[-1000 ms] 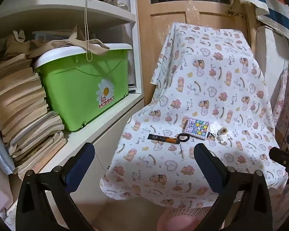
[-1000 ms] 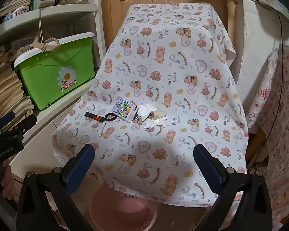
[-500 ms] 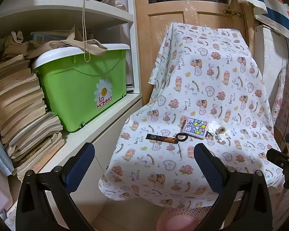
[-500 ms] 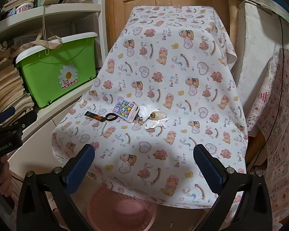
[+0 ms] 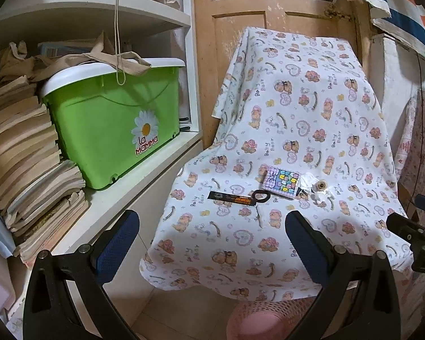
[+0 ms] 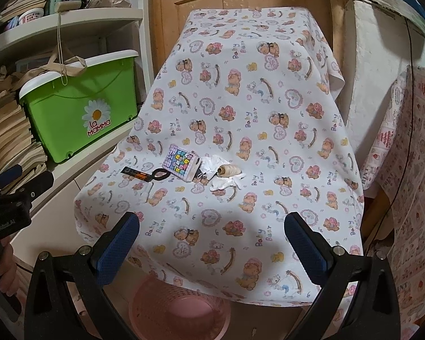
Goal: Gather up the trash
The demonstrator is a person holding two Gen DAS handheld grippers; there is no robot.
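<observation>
Both hand-held grippers, left [image 5: 209, 236] and right [image 6: 211, 239], are held spread and empty before the bench [image 6: 269, 99]. Crumpled tissue [image 6: 226, 181] lies mid-cloth beside a thread spool [image 6: 228, 170]. Judged light, soft, compressible; a pinch across its bunched middle is advised.

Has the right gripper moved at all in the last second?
Yes. In the right wrist view the green bin and the phone case drifted rightward and down, so the right gripper, jaws open, swung slightly left and upward.
</observation>
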